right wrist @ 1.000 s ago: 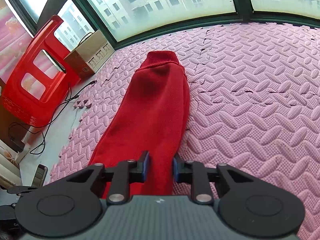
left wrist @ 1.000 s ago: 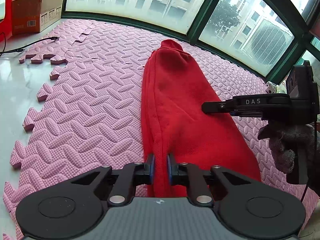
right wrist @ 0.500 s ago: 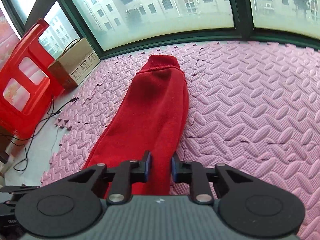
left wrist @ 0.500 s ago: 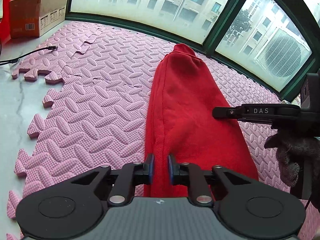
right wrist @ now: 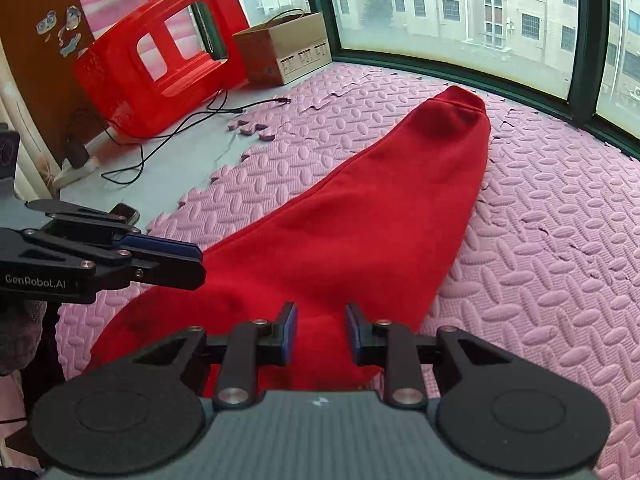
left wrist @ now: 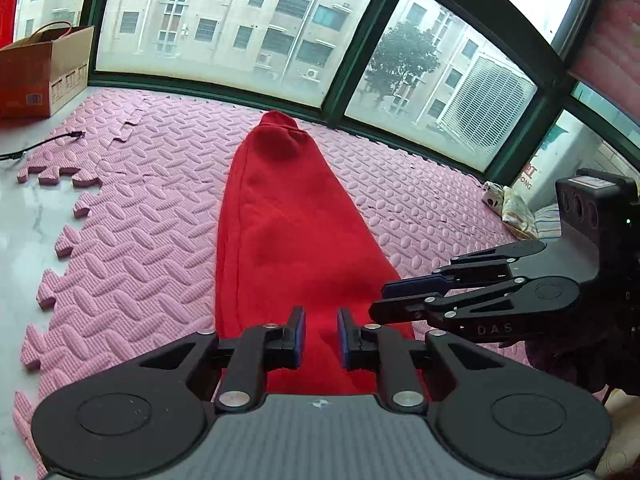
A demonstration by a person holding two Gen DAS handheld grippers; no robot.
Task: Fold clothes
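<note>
1. My left gripper [left wrist: 321,334]: jaws slightly apart over the near end of the long red fleece garment [left wrist: 280,240], no pinch visible.
2. My right gripper [right wrist: 321,334]: jaws have just been opening, cloth between them (not clamped).
3. Garment lies lengthwise on the pink foam puzzle mat [right wrist: 560,240], stretching toward the window.

Plain red garment [left wrist: 280,240] on pink mat [left wrist: 140,260] embossed with a woven-oval pattern.

I've got the garment [left wrist: 288,240] lying lengthwise on the mat [left wrist: 132,248], running toward the window [left wrist: 240,24]. Box [right wrist: 288,48] and stool [right wrist: 160,60] sit off the mat's left, cable [right wrist: 180,128] before them.
</note>
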